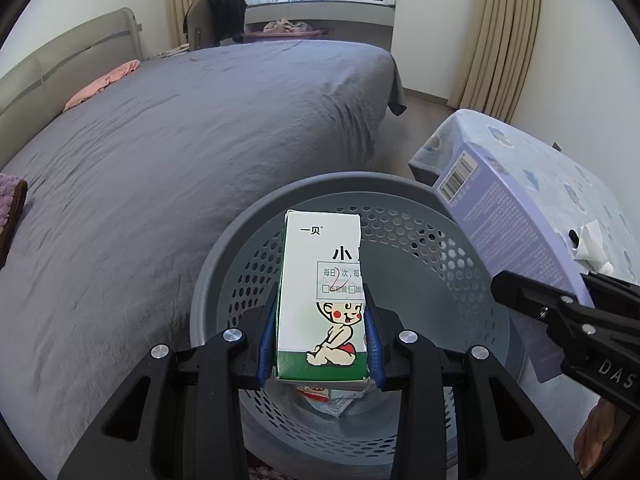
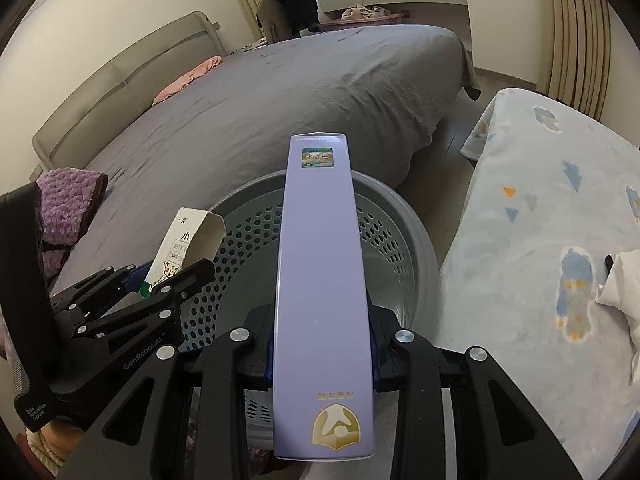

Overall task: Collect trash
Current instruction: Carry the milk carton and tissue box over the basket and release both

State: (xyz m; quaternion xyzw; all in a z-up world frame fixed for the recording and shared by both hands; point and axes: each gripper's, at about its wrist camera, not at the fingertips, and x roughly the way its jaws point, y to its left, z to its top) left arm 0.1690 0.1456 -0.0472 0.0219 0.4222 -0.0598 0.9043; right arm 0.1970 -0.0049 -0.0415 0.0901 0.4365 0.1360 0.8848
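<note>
Over the bin (image 1: 400, 200), at six o'clock of its rim, gripped a carton (image 1: 322, 300) in the left gripper (image 1: 322, 344) and a box (image 2: 322, 300) in the right gripper (image 2: 322, 352); risked the long box bridging the rim.

- A wide bed under a grey, wrinkled cotton sheet (image 1: 208, 128) fills the left side; a crumpled pink cloth (image 1: 105, 82) lies on it near the headboard, and a fuzzy purple knitted cushion (image 2: 68, 204) rests at its near edge.
- The floor (image 1: 416, 116) between the two bears a round grey perforated plastic basket (image 1: 332, 188).
- To the right, a bench draped in a pale blue patterned fleece cover (image 2: 532, 216) carries a crumpled white tissue (image 2: 624, 280).
</note>
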